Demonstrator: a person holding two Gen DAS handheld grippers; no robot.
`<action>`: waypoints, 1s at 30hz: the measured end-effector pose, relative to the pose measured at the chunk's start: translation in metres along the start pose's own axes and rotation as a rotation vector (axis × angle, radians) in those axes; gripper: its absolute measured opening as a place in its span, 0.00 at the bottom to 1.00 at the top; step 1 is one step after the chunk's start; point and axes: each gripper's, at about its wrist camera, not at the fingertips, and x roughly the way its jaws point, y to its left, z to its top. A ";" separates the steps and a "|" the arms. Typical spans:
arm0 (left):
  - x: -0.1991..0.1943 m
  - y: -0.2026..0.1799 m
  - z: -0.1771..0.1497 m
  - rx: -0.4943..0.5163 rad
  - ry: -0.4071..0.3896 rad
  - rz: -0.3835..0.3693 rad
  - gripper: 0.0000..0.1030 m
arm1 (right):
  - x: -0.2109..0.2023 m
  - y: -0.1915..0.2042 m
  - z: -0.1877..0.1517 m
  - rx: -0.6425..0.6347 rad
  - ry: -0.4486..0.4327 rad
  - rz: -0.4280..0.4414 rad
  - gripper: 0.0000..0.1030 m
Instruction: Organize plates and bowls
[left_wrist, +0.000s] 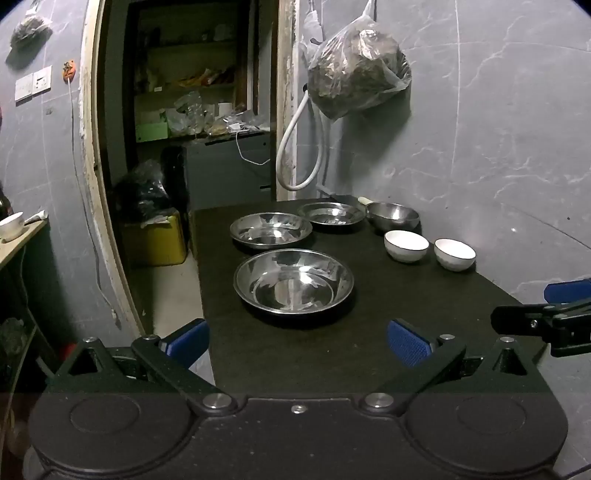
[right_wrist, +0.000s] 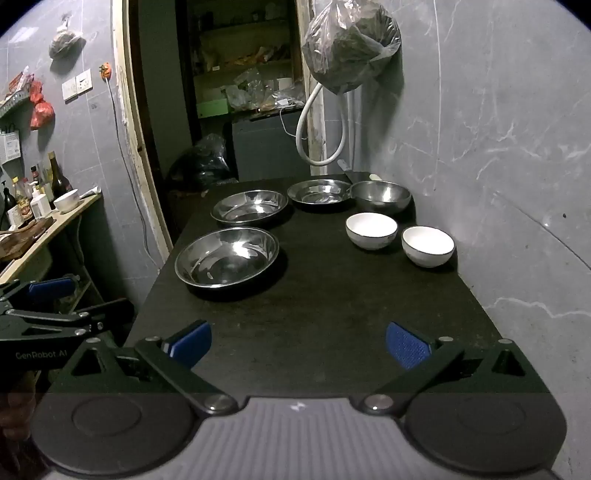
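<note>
Reading nothing stacked, I hold left tongs (left_wrist: 297, 341) and right tongs (right_wrist: 298, 343) spread and empty at the desk (right_wrist: 332, 314) near edge, three steel plates (right_wrist: 227, 255) and three bowls (right_wrist: 427, 245) still separate.

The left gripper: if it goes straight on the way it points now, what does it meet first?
Probably the nearest steel plate, which lies straight ahead of the open left gripper on the dark table. Only bare tabletop shows before it, though depth is hard to judge.

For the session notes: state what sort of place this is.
Probably a home kitchen: steel plates and white bowls on a dark table, sauce bottles on a side counter, and a cluttered pantry shelf through the doorway.
</note>
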 end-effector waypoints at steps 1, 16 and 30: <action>0.000 0.000 0.000 0.000 0.000 0.000 0.99 | 0.000 0.000 0.000 0.001 -0.002 0.001 1.00; 0.000 0.000 0.000 -0.006 -0.005 -0.004 0.99 | -0.001 0.002 0.000 -0.004 -0.001 -0.001 1.00; 0.004 -0.004 0.004 -0.004 -0.002 -0.010 0.99 | -0.001 0.003 -0.001 -0.002 0.002 -0.003 1.00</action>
